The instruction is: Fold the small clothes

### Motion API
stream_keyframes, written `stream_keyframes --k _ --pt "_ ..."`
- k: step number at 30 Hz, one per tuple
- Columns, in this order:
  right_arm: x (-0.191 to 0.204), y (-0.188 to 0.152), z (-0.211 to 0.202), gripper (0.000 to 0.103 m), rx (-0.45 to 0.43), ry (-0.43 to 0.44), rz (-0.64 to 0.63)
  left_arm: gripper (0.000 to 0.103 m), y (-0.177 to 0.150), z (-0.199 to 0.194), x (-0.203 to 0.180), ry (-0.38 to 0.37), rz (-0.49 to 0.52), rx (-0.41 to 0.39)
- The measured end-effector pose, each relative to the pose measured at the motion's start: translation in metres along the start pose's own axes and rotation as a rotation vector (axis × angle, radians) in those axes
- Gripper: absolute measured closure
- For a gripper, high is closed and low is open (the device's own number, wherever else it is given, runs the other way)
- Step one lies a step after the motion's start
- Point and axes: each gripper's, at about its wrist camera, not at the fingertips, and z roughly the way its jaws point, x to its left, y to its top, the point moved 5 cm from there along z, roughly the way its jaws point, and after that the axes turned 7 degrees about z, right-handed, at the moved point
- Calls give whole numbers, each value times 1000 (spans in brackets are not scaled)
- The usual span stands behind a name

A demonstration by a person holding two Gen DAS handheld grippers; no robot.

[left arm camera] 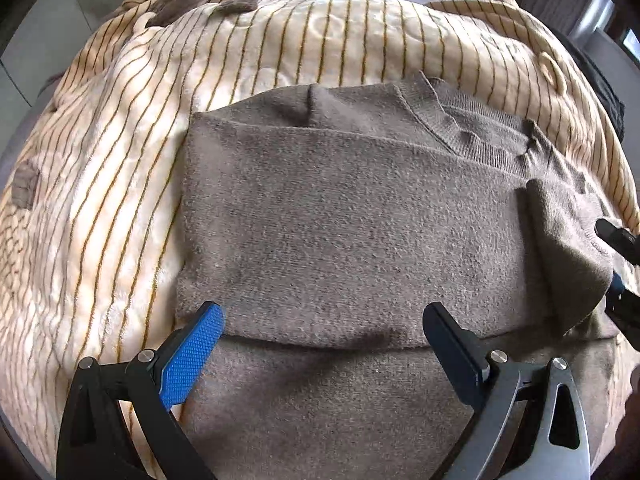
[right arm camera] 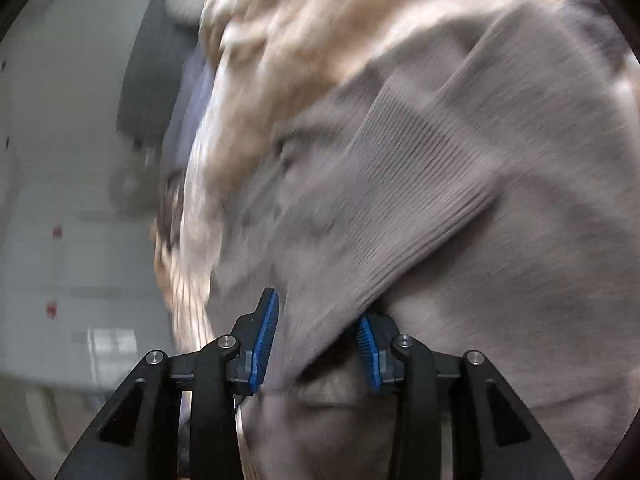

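Striped blanket (left arm camera: 280, 40), the landmark: a cream fleece spread that carries everything else. No container appears in either view, so nothing is held in one.

Brown sweater (left arm camera: 340, 220): lies on the blanket's near half, partly folded, its ribbed collar (left arm camera: 472, 132) toward the blanket's right edge.

Sleeve (left arm camera: 568, 248): raised off the sweater body at the blanket's right side, its ribbed cuff (right arm camera: 400, 200) between the right gripper's pads. The right wrist view is smeared by motion.

Left gripper (left arm camera: 324, 320): jaws wide apart, holding nothing, poised over the sweater's near fold.

Right gripper (right arm camera: 316, 344): jaws partly closed on the cuff fabric.

Risks, as judged: the thin pinch may slip from the pads mid-swing, dropping the sleeve crooked; a fast pull may drag the unpinned body and undo its fold across the plush blanket.
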Motion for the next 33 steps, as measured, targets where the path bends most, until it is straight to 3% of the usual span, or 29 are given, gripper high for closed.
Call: stream_keyframes --k 1,2,3,6,9,13,16,18,20,21,24,29,31,33 --pt "1 7 -1 71 -34 -5 14 3 1 -2 7 -33 -20 -9" --pt "4 10 0 89 -46 -9 12 3 2 -2 13 -64 -37 -17" --pt "8 13 3 93 -52 -12 2 3 3 -4 18 -97 -56 -27" --pt "39 7 22 94 -46 -27 -141 3 11 -15 28 -221 -109 -67" --pt "87 -17 47 94 -7 -56 -385 3 7 -29 33 -353 -160 -87" --pt "118 -80 85 94 145 -72 -641 3 8 -37 32 -539 -272 -87" --pt "112 -120 114 89 283 -139 -714 3 8 -29 21 -599 -309 -49" --pt "103 -135 123 73 319 -194 -725 3 6 -22 17 -620 -313 -24" --pt "97 -139 117 59 337 -172 -690 3 4 -18 10 -619 -299 -10" --pt "95 -139 113 57 336 -158 -666 3 5 -16 6 -614 -288 -8" --pt "75 -122 83 57 318 -135 -541 3 7 -12 -6 -599 -250 0" --pt "-9 -92 3 57 240 -121 -144 3 9 -10 -20 -565 -195 3" --pt "-36 -85 -21 57 184 -150 -52 4 8 -10 -21 -558 -190 8" --pt "-56 -73 -40 57 118 -129 35 24 7 -9 -21 -537 -187 11"
